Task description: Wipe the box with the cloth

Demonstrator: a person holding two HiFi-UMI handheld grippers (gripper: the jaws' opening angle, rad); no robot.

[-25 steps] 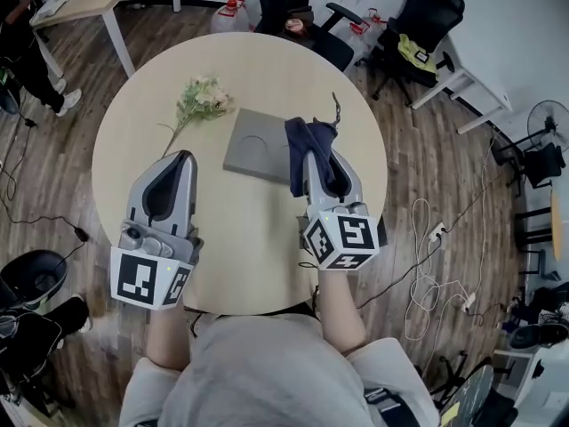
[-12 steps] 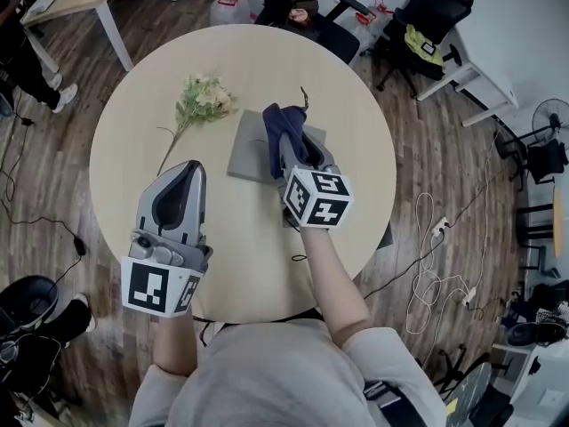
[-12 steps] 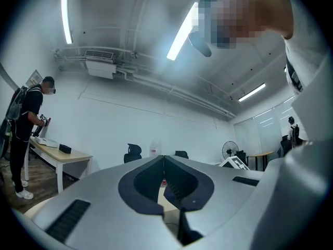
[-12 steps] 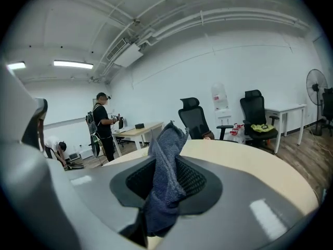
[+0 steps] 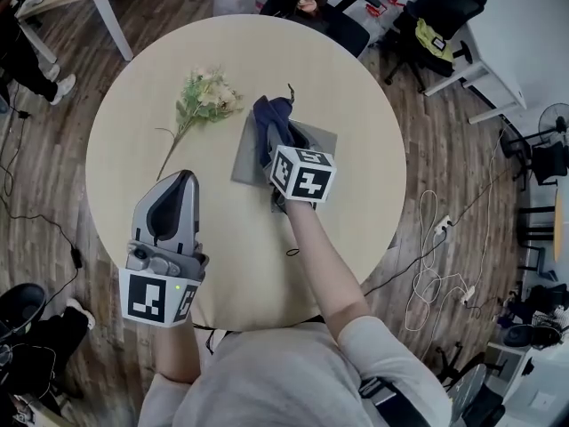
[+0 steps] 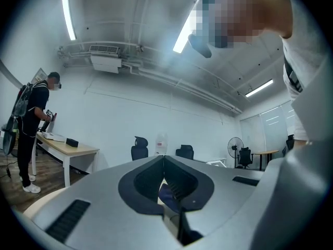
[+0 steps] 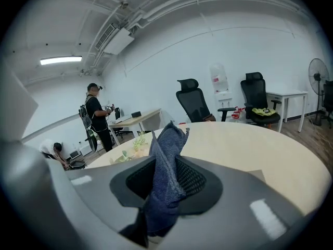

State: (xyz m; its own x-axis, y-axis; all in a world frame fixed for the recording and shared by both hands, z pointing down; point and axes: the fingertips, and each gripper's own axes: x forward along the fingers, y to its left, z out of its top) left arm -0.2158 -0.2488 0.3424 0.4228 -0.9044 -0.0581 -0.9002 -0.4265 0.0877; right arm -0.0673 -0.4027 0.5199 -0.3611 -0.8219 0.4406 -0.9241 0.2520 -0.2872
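Head view: flat grey box [image 5: 247, 160] lies mid table [image 5: 356, 78], flowers [image 5: 206, 96] just left of box. Right gripper [image 5: 277, 140] sits over the box, with dark blue cloth [image 5: 267, 118] at the box's far left edge. Left gripper [image 5: 180, 185] is well left of box, nearer the person.
Left gripper view: left gripper [image 6: 164, 160] jaws pressed together, empty.
Right gripper view: right gripper [image 7: 167, 172] jaws pinching the cloth [image 7: 165, 150], which is bunched upright.

- The right hand-held gripper [image 7: 161, 163] has its jaws clamped on a dark blue cloth [image 7: 167, 139], which sticks up between them in a crumpled peak.
- Past it lies the pale round tabletop [image 7: 244, 145], with flowers [image 7: 136, 145] at its left edge.
- At the back left a person [image 7: 96, 113] stands at a desk [image 7: 136, 120].
- Two black office chairs [image 7: 191, 105] sit behind, and a fan [image 7: 318, 72] stands far right.
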